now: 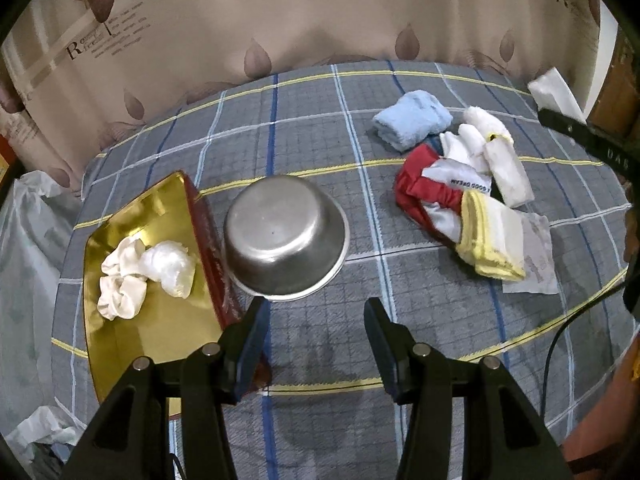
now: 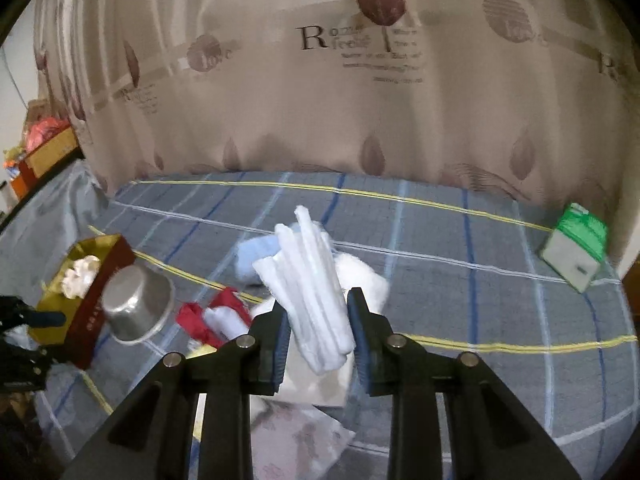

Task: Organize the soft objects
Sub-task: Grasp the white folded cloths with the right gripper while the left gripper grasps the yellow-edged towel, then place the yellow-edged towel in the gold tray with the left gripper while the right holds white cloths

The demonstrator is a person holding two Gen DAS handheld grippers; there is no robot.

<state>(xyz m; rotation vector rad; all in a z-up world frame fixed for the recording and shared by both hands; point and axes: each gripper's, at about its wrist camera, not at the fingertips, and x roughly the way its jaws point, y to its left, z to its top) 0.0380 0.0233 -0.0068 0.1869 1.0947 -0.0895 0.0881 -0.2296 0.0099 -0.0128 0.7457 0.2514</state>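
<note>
My right gripper (image 2: 317,308) is shut on a folded white cloth (image 2: 312,280), held up above the pile of soft things. In that pile lie a light blue towel (image 1: 412,124), white gloves (image 1: 480,144), a red cloth (image 1: 416,192) and a white cloth with yellow trim (image 1: 492,244). A gold tray (image 1: 160,216) with red sides sits on the left and holds crumpled white cloths (image 1: 144,272). My left gripper (image 1: 314,320) stands open and empty over the checked bedcover, just in front of the steel bowl (image 1: 284,236).
The steel bowl lies upside down against the tray's red wall (image 1: 208,248). A green and white box (image 2: 572,252) stands at the far right by the curtain (image 2: 320,100). A flat plastic packet (image 1: 532,264) lies under the pile. White bags (image 1: 28,240) hang off the bed's left side.
</note>
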